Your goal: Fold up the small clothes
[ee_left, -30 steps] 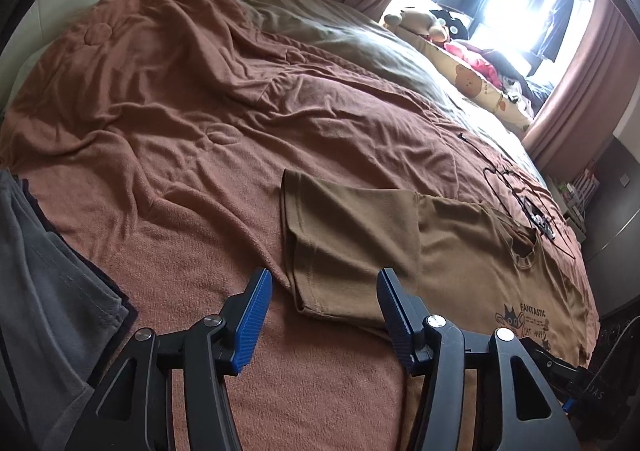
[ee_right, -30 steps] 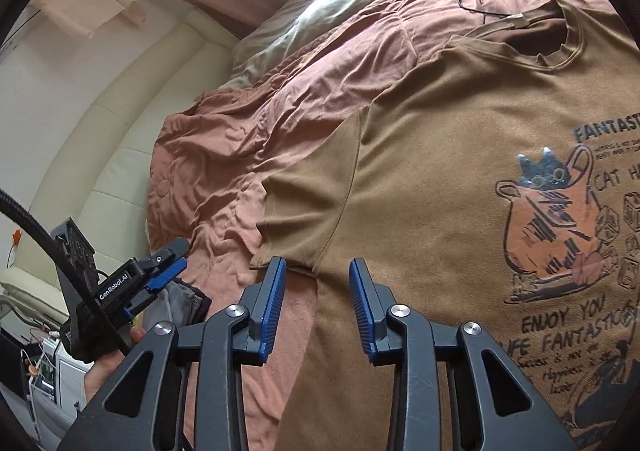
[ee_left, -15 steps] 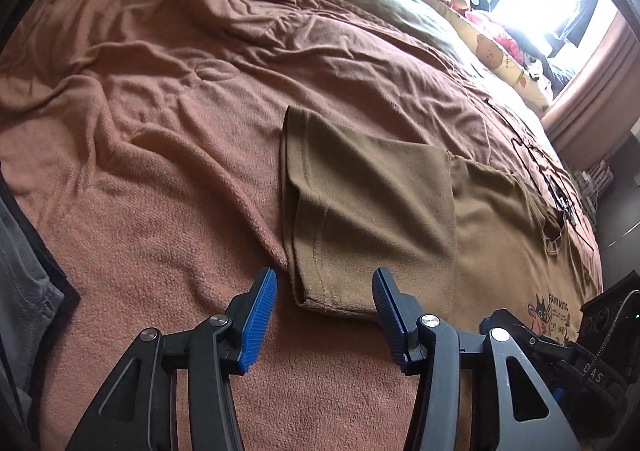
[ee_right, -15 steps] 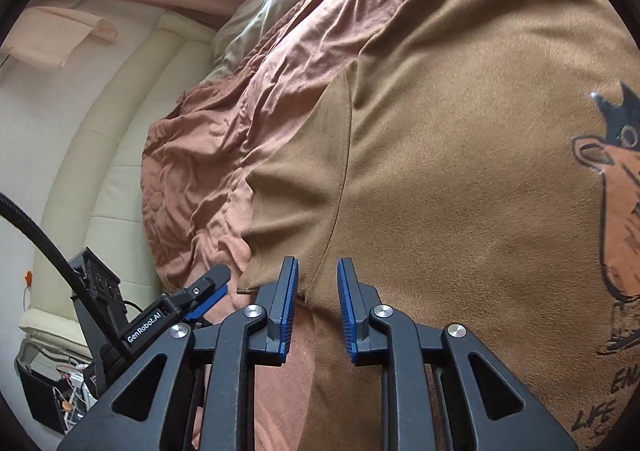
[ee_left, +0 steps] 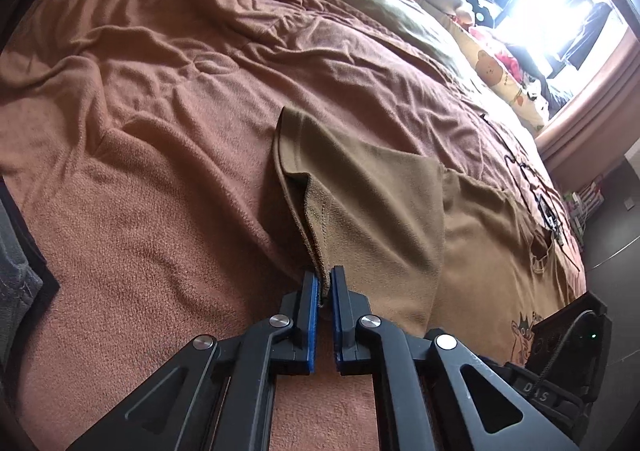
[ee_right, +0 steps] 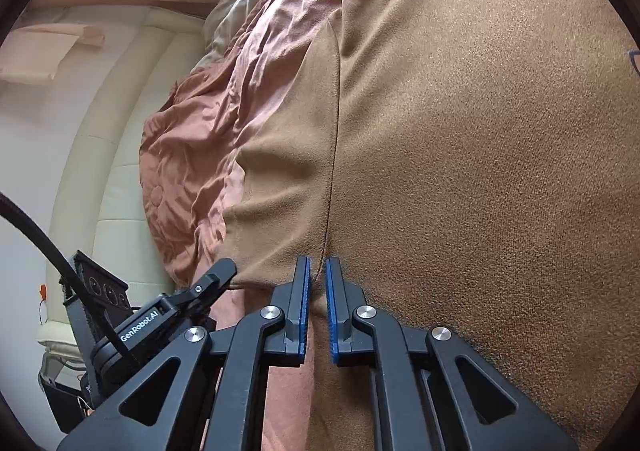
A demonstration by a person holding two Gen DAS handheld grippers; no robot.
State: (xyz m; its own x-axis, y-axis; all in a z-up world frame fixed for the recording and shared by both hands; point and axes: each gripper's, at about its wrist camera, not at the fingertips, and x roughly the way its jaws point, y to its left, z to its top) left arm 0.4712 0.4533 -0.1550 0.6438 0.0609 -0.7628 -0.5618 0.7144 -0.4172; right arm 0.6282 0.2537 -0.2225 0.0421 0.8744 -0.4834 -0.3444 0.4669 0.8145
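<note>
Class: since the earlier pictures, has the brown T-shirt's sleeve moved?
Yes. The brown T-shirt's sleeve has lifted off the rust-coloured fleece blanket, its hem pinched by the left gripper.

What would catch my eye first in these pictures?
Probably the olive-brown cotton T-shirt spread across the rumpled rust-brown fleece blanket. The left gripper has its blue-padded jaws pinched on the sleeve hem, lifting it. The right gripper nips the shirt at the armpit seam.

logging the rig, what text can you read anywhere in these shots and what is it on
"GenRobot.AI": on the left gripper, seen in the right wrist view.
"DAS": partly hidden lettering on the black device at the left wrist view's lower right.
T-shirt print: too small and cropped to read.
</note>
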